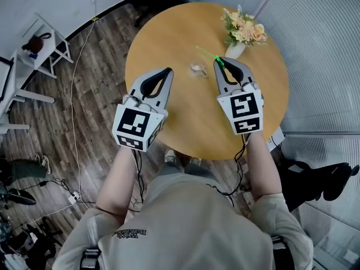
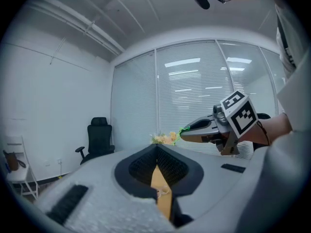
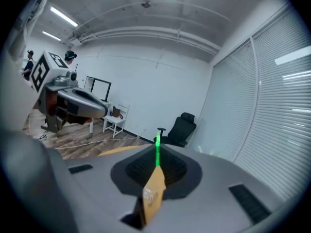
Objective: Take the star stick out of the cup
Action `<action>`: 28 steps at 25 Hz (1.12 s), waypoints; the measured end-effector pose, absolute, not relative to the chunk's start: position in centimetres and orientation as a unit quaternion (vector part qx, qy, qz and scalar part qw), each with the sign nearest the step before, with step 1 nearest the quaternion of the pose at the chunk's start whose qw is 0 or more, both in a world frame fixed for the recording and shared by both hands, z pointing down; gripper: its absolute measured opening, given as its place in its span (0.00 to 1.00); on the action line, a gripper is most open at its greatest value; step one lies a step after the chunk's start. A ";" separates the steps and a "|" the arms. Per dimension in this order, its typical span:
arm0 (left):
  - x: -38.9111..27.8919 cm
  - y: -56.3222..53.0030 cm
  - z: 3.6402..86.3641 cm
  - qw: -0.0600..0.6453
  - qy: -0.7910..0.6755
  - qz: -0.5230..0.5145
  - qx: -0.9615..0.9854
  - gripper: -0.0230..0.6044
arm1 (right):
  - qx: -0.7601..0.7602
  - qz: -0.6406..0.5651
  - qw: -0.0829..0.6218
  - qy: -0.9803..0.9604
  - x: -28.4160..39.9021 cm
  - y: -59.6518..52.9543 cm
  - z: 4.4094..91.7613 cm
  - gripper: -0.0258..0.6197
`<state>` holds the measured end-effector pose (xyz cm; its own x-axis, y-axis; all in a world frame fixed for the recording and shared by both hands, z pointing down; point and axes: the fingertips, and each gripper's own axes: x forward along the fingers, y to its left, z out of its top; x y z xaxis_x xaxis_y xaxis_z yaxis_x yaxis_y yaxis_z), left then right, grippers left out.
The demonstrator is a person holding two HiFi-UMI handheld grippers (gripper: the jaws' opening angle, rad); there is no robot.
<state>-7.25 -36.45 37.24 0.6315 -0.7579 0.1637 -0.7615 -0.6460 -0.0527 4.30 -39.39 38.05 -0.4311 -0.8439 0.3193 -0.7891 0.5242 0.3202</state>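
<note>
Withdrawal of star stick from cup, on a round wooden counter (image 1: 185,122).

At left, the left claw (image 1: 167,72) is shown clenched and empty above the counter, apart from the work. Only the counter and the cup are glimpsed through the slot behind its closed tips.

Near the centre, the clear glass cup (image 1: 198,69) stands upright between the two claws, nearer the right one.

The green star stick (image 1: 207,54) runs forward and leftward from the right claw's tips, past the far side of the cup. No part of it can be seen inside the glass, so it is judged to be lifted clear, or nearly so. The star itself cannot be made out.

The right claw (image 1: 219,64) is clenched on the stick, which is pinched at the very tips and projects beyond them.

At far right, a vase of flowers (image 1: 236,49) stands just beside that claw.

For the step to be done well, a firm pinch is advised, since so thin a shaft held only at the tips is judged liable to pivot or slip. The stick should be carried upward and toward the person. The cup rim should be left untouched so that the light glass is not tipped, and the flowers should be avoided. The left claw may be brought in to steady the cup if it is disturbed.
</note>
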 end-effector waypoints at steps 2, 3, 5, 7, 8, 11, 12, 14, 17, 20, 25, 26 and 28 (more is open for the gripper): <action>-7.3 -36.1 35.5 -0.007 -0.422 0.078 0.903 0.07 | 0.490 -0.065 0.194 -0.847 4.7 -38.3 35.3 0.10; -7.3 -35.8 34.7 -0.016 -0.423 0.075 0.903 0.07 | 0.492 -0.062 0.175 -0.851 5.0 -37.7 34.0 0.10; -7.3 -35.3 33.2 -0.032 -0.423 0.069 0.903 0.07 | 0.497 -0.064 0.139 -0.854 5.5 -36.5 31.4 0.10; -7.1 -34.7 31.9 -0.036 -0.418 0.059 0.906 0.07 | 0.504 -0.075 0.111 -0.853 6.0 -35.3 28.9 0.10; -6.9 -34.4 31.3 -0.035 -0.414 0.052 0.908 0.07 | 0.506 -0.082 0.099 -0.853 6.2 -34.8 27.9 0.10; -6.4 -33.2 29.4 -0.048 -0.407 0.039 0.911 0.07 | 0.511 -0.095 0.065 -0.852 7.2 -33.1 25.4 0.10; -6.3 -32.7 28.6 -0.059 -0.406 0.035 0.911 0.07 | 0.514 -0.096 0.055 -0.850 7.6 -32.4 24.9 0.10; -6.2 -31.7 27.1 -0.075 -0.406 0.023 0.911 0.07 | 0.522 -0.093 0.037 -0.847 8.3 -31.0 24.2 0.10; -6.2 -30.7 25.7 -0.083 -0.412 0.010 0.908 0.07 | 0.530 -0.080 0.021 -0.844 9.2 -29.1 23.8 0.10; -6.0 -29.5 25.4 -0.086 -0.411 0.009 0.907 0.07 | 0.537 -0.090 0.019 -0.838 9.8 -27.0 23.3 0.10; -5.7 -28.2 26.8 -0.065 -0.401 0.020 0.913 0.07 | 0.548 -0.119 0.049 -0.827 10.0 -24.1 23.4 0.10; -5.7 -27.9 27.2 -0.064 -0.400 0.025 0.914 0.07 | 0.550 -0.122 0.056 -0.824 10.1 -23.6 23.6 0.10; -5.4 -27.4 28.0 -0.063 -0.396 0.037 0.915 0.07 | 0.553 -0.125 0.066 -0.821 10.3 -22.9 24.2 0.10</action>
<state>-5.41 -27.37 27.98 0.6835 -0.7298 0.0175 -0.7206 -0.6783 -0.1438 10.30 -22.94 24.20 -0.3799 -0.9246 -0.0301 -0.8917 0.3573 0.2779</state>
